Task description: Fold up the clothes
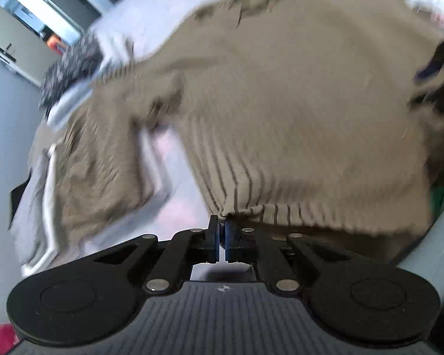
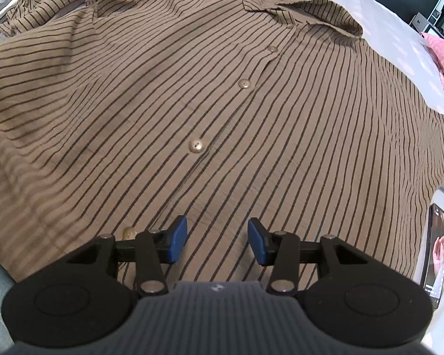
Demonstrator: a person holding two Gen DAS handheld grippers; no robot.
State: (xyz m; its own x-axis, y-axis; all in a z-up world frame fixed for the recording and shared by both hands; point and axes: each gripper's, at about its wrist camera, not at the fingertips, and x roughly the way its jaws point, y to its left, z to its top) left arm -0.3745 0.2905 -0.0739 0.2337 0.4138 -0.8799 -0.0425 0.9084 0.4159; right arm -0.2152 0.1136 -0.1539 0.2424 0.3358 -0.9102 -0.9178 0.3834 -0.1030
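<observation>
Shirt [image 1: 281, 103] hem pinched tight by left gripper [image 1: 221, 230]; right gripper [image 2: 217, 241] jaws apart, empty, above shirt front.

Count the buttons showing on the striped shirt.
5 buttons on the shirt: by the collar, below it, mid-chest, lower, beside the right gripper. More may be hidden.

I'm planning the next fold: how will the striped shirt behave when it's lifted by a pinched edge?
Probably floppy: where the left gripper pinches its hem, the striped shirt bunches into gathers and hangs away in soft folds. It looks thin and light, wrinkling easily near the collar. It will likely drag rather than slide as one piece, since the rest still lies spread on the bed.
</observation>
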